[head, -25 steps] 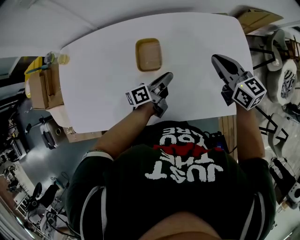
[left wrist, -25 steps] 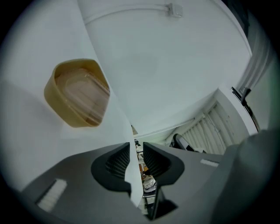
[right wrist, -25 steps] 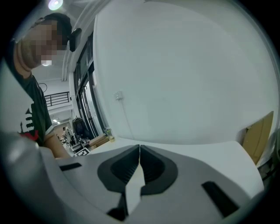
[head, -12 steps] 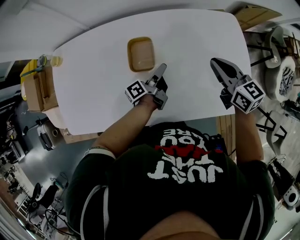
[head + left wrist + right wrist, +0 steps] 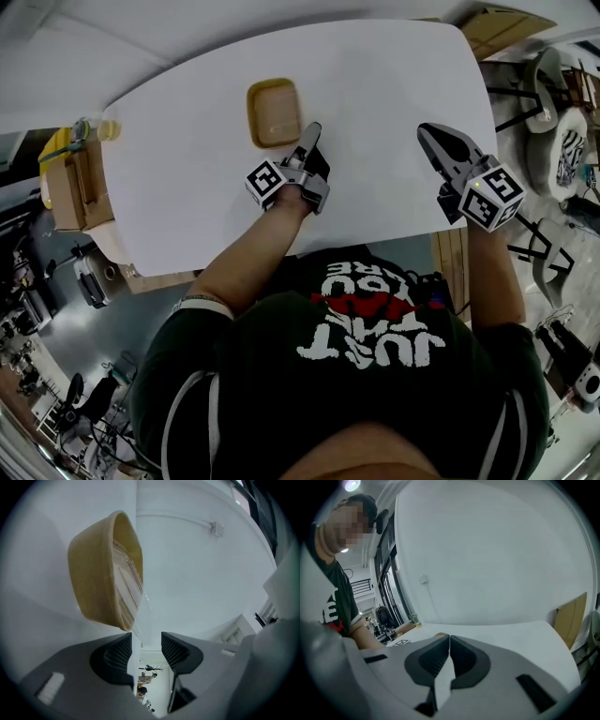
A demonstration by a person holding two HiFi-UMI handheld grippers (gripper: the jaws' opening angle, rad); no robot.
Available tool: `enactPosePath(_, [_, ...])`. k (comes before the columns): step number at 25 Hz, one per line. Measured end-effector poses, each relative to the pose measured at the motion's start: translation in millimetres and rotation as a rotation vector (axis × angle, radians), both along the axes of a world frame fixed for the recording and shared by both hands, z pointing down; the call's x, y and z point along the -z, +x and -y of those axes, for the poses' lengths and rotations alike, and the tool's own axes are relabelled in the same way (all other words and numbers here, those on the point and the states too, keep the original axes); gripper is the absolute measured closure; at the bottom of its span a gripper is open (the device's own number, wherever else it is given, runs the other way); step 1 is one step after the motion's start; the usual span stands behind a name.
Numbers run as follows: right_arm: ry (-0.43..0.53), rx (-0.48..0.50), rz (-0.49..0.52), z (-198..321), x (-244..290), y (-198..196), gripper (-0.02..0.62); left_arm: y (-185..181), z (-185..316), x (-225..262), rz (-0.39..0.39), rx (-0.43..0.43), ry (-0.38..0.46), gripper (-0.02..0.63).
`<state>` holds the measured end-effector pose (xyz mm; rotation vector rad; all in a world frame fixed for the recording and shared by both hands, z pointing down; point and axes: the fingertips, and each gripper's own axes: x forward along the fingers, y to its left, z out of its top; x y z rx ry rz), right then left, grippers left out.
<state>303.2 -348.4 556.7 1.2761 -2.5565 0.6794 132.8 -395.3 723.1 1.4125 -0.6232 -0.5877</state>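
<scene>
Though poised at the rim of the tan dish point(image 5: 273, 112) with left gripper point(image 5: 308, 134) parted, grips nothing yet. Holds right gripper point(image 5: 427, 132) clenched, empty, over the white table point(image 5: 375, 84).

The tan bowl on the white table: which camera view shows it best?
The left gripper view: the tan bowl is large and close, just beyond the open left gripper. The head view shows it small, from above. The right gripper view shows at most a tan sliver.
</scene>
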Motion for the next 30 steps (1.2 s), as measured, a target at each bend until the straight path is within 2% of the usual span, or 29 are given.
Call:
enactPosePath(4, [-0.019,0.002,-0.005,-5.9,-4.8,0.3,0.588,0.9,6.6,5.5,-0.044,0.029,0.013,0.428])
enactPosePath(5, [-0.021,0.003,-0.005,-7.8,-4.8,1.1,0.588,1.3,7.6,7.6,-0.055,0.039,0.016,0.448])
enactPosePath(7, [-0.023,0.005,-0.007,-11.1,-4.1,3.0,0.588,3.2,7.8,11.9,-0.066,0.047,0.027,0.536])
enactPosePath(9, [-0.024,0.003,-0.01,-13.0,-3.1,4.0,0.588,5.9,5.5,16.8,-0.082,0.044,0.036,0.561])
enactPosePath(18, [-0.007,0.006,-0.019,-12.0,8.8,-5.3,0.588,9.0,-11.1,39.9,-0.153,-0.005,0.059,0.566])
enactPosePath(23, [0.013,0.004,-0.011,-6.0,21.2,-11.7,0.588,-2.5,-13.3,66.9,-0.135,-0.019,0.087,0.568])
enactPosePath(30, [0.06,-0.001,-0.012,12.5,48.1,-35.8,0.588,-52.7,7.3,121.6,-0.063,-0.031,0.188,0.568])
